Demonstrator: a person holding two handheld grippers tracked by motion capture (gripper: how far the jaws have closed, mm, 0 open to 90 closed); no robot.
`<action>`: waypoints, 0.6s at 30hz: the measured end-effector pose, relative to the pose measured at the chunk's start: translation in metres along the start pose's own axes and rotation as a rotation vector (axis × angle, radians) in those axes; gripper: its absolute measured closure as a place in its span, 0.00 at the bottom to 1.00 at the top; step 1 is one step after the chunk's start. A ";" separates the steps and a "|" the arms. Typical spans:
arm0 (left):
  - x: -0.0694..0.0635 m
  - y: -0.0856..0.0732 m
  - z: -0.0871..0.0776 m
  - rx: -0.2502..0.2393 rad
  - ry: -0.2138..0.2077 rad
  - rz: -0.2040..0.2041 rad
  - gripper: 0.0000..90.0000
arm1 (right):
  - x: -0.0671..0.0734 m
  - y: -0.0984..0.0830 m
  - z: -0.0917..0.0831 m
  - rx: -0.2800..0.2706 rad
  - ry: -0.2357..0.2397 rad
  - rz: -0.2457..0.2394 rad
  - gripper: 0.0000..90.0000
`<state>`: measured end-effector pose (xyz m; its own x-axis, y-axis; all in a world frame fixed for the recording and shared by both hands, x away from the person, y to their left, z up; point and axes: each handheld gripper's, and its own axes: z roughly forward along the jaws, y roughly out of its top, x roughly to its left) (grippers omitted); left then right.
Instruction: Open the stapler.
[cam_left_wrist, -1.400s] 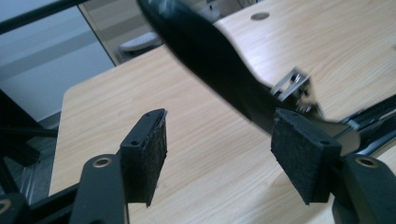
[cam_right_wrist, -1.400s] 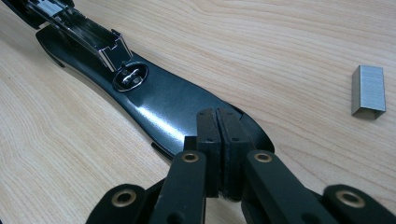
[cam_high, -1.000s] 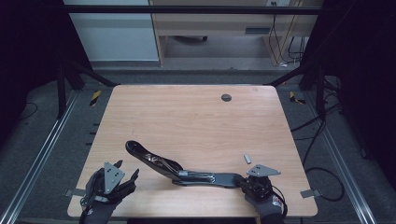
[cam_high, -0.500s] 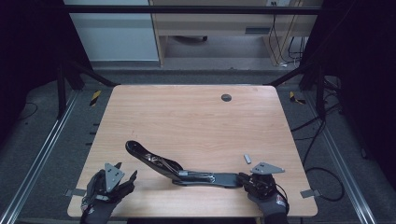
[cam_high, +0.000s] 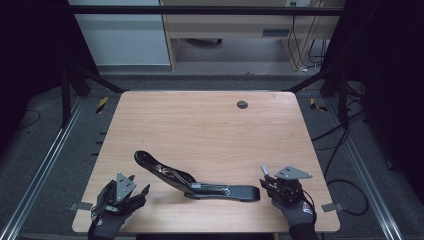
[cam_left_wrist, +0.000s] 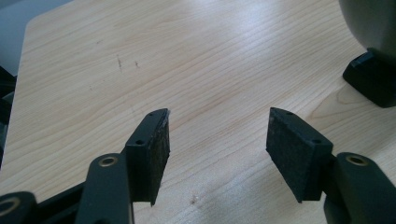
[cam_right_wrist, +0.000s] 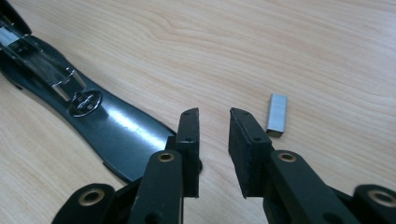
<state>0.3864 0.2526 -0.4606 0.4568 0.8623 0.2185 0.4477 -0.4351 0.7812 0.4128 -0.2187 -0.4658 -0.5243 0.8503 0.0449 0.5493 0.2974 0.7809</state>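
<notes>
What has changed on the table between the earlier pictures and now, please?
The right claw has just been opening: a second ago it sat at the near end of the opened black stapler; now it has drawn back slightly, its jaws apart with nothing between them. The stapler, the strip of staples beside that claw and the left claw, open over bare wood, look as they did.

An opened black stapler (cam_high: 195, 181) lay on the wooden table (cam_high: 200, 125). The left gripper (cam_high: 131, 192) hovered left of the stapler; the right gripper (cam_high: 266, 181), jaws just opening on nothing, sat beside its right end.
</notes>
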 end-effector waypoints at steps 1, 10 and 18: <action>0.000 0.000 0.001 0.002 -0.003 -0.001 0.44 | -0.001 0.002 -0.001 0.004 -0.010 0.006 0.81; 0.003 -0.002 0.006 0.026 -0.003 -0.012 0.43 | -0.009 0.025 0.008 0.026 -0.092 -0.043 0.76; 0.005 -0.002 0.006 0.027 0.005 -0.013 0.43 | -0.018 0.033 0.014 0.069 -0.117 -0.049 0.76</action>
<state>0.3923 0.2564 -0.4650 0.4470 0.8691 0.2118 0.4741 -0.4309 0.7678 0.4492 -0.2180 -0.4498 -0.4741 0.8778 -0.0684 0.5705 0.3654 0.7355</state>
